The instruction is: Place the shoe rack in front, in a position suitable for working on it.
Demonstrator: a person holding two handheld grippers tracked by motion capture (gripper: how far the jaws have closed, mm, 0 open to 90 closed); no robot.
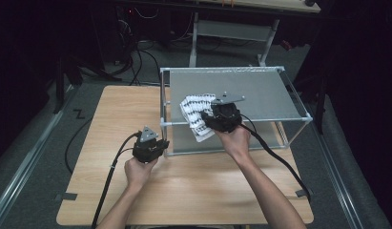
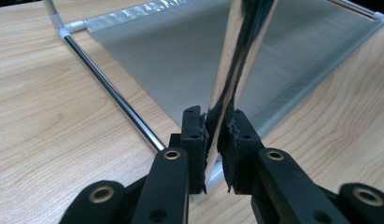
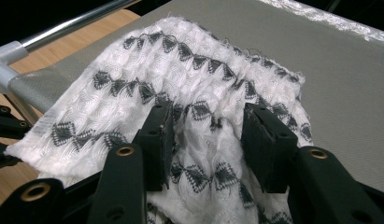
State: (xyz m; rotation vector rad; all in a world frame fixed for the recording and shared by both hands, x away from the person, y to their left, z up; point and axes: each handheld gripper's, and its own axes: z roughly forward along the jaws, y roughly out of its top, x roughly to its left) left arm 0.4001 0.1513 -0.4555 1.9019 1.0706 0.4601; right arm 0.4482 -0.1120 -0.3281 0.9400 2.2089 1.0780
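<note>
A white cloth with dark diamond patterns lies bunched on the front left corner of the grey top shelf of a metal rack, one end hanging over the front rail. My right gripper rests on the cloth with its jaws apart, a loose fold of cloth rising between them. My left gripper is shut on the rack's shiny front left post, low down near the table.
The rack stands on a wooden table, its grey lower shelf lying just above the tabletop. Cables trail from both grippers toward the table's front edge. Dark floor and other furniture surround the table.
</note>
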